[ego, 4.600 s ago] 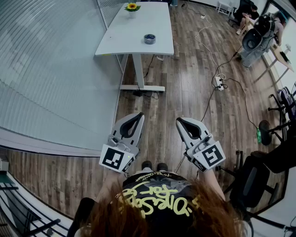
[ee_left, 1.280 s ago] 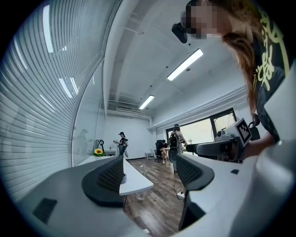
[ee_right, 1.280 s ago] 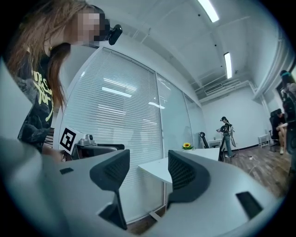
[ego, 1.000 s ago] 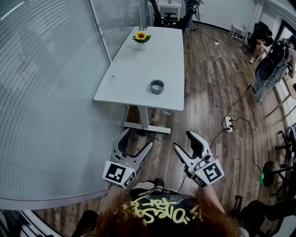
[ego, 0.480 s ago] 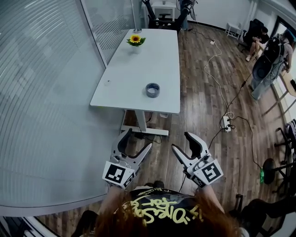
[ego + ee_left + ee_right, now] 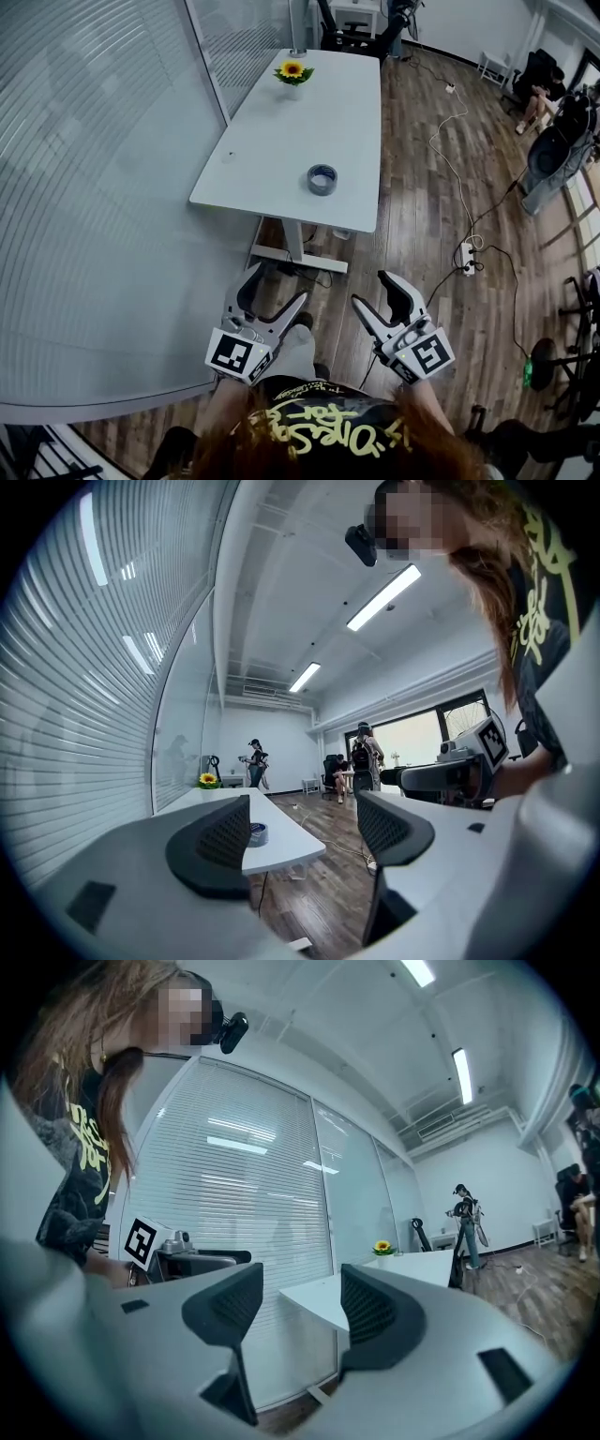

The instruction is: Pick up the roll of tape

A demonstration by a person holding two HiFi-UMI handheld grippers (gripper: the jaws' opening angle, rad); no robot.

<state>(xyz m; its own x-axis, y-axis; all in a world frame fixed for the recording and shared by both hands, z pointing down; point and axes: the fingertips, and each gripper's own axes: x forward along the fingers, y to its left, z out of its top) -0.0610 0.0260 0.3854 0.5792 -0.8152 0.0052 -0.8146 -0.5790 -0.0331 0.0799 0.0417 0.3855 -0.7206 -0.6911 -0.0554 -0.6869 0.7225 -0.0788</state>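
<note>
A grey roll of tape (image 6: 322,179) lies flat on a long white table (image 6: 272,150), near its front right edge. Both grippers hang over the wooden floor, well short of the table. My left gripper (image 6: 277,286) is open with nothing between its jaws; my right gripper (image 6: 372,292) is open and empty too. In the left gripper view the tape roll (image 6: 259,833) peeks out beside the left jaw of that gripper (image 6: 305,832), far off on the table (image 6: 286,834). The right gripper view shows its gripper (image 6: 300,1307) facing the table's corner (image 6: 323,1302), with no tape visible.
A sunflower in a small vase (image 6: 293,71) stands at the table's far end. A glass wall with blinds (image 6: 103,187) runs along the left. A power strip with cables (image 6: 466,255) lies on the floor to the right. People and chairs (image 6: 553,141) are at the far right.
Compared with several seconds ago the table and tape are much closer. Over the last second the view shifted slightly and a leg shows below the left gripper. Both grippers stay open.
</note>
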